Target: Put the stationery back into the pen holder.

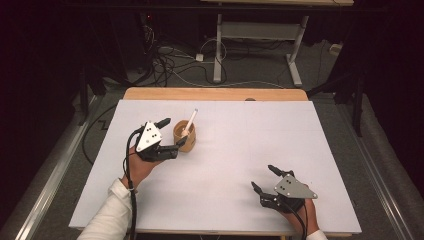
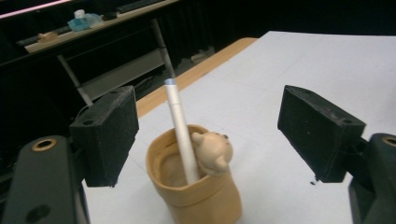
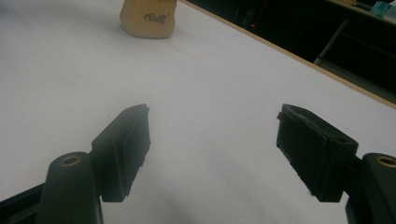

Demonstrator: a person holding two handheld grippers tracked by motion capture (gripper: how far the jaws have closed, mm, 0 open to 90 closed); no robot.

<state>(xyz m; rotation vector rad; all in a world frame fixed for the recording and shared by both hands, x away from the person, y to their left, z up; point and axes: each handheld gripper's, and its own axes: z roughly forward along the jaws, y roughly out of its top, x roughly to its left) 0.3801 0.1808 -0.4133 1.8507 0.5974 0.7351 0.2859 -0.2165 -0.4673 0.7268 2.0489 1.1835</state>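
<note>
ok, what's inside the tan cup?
A white pen stands slanted in the cup, beside a small bear figure on the rim. The pen's lower end and the cup's bottom are hidden.

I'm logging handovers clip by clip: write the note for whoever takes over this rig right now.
Left hand-held gripper: jaws wide open, either side of the tan cup, pads clear of it, nothing held.
Right hand-held gripper: open and empty, low over the white board at the near right.
Things: the cup stands upright on the board's left half, with a small bear figure at its rim. The white pen stands in it, leaning on the rim.
Done: pen is in the cup.
Left: probably only drawing the left hand-held gripper away without knocking the cup.
</note>
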